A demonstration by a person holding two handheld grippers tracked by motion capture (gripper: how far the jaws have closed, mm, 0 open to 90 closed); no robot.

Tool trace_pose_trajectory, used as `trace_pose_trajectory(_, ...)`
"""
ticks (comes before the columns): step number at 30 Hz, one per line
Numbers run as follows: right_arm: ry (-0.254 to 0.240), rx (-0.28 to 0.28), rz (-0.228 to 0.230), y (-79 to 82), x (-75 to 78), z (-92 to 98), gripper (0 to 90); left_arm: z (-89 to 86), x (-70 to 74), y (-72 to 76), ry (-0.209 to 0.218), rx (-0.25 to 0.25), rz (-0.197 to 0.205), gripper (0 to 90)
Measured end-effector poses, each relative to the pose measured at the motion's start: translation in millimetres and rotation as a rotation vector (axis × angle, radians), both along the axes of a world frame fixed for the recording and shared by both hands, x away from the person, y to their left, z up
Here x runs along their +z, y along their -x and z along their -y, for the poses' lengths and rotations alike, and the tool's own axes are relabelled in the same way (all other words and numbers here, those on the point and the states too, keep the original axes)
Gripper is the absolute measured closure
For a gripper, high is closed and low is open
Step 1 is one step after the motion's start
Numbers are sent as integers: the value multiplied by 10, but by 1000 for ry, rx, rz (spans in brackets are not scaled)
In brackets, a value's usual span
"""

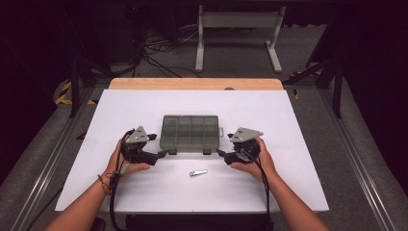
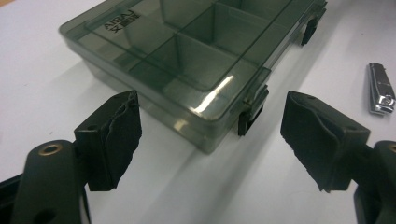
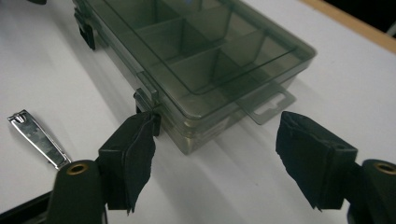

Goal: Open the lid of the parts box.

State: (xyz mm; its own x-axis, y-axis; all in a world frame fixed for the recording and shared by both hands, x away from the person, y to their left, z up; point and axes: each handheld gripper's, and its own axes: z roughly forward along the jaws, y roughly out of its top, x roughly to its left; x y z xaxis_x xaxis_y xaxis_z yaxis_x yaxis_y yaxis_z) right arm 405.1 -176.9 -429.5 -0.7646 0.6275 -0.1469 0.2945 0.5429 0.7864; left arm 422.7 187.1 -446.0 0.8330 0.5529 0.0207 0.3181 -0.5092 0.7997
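Lying between both tools (image 1: 163, 154) (image 1: 220, 153), compartment box (image 1: 189, 132) remains ungripped.

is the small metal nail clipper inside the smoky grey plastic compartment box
No, the small metal nail clipper lies on the white table in front of the closed smoky grey plastic compartment box, apart from it.

Smoky plastic, bright metal, matt white board

The organizer box (image 2: 187, 60) is translucent grey plastic, smooth and glossy; the nail clipper (image 2: 380, 89) is shiny polished metal; the table (image 1: 269, 115) is matt white with a wooden edge; the jaw pads (image 3: 135, 158) look black, rough, rubbery
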Motion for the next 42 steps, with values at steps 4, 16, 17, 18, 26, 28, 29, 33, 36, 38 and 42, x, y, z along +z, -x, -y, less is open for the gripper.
trace_pose_trajectory(4,25,-6,-20,-115,-47,-107,298,47,-32,-50,-3,1,-11,211)
trace_pose_trajectory(16,-15,28,-66,-119,-157,-128,404,-2,-122,-40,5,3,-29,316)
trace_pose_trajectory(17,-15,28,-65,-115,-156,-125,419,-15,-120,-31,0,3,-25,339)
trace_pose_trajectory(18,-15,28,-65,-115,-156,-125,419,-15,-120,-31,0,3,-25,376)
trace_pose_trajectory(26,-10,24,-62,-81,-164,-105,525,-54,-118,-11,-9,-1,-13,487)
trace_pose_trajectory(28,-11,24,-55,-78,-155,-104,541,-51,-111,-8,-15,-2,-8,496)
trace_pose_trajectory(29,-10,25,-57,-77,-154,-100,547,-48,-112,-2,-7,1,-14,502)
trace_pose_trajectory(33,-8,24,-58,-58,-156,-93,578,-50,-104,8,-8,5,-13,523)
trace_pose_trajectory(36,-7,26,-53,-47,-158,-86,595,-67,-91,16,-10,2,-19,551)
trace_pose_trajectory(38,-3,28,-49,-39,-152,-81,622,-90,-70,30,-5,0,-20,606)
trace_pose_trajectory(42,-10,33,-27,-10,-103,-55,719,-107,-37,58,-5,-12,-10,677)
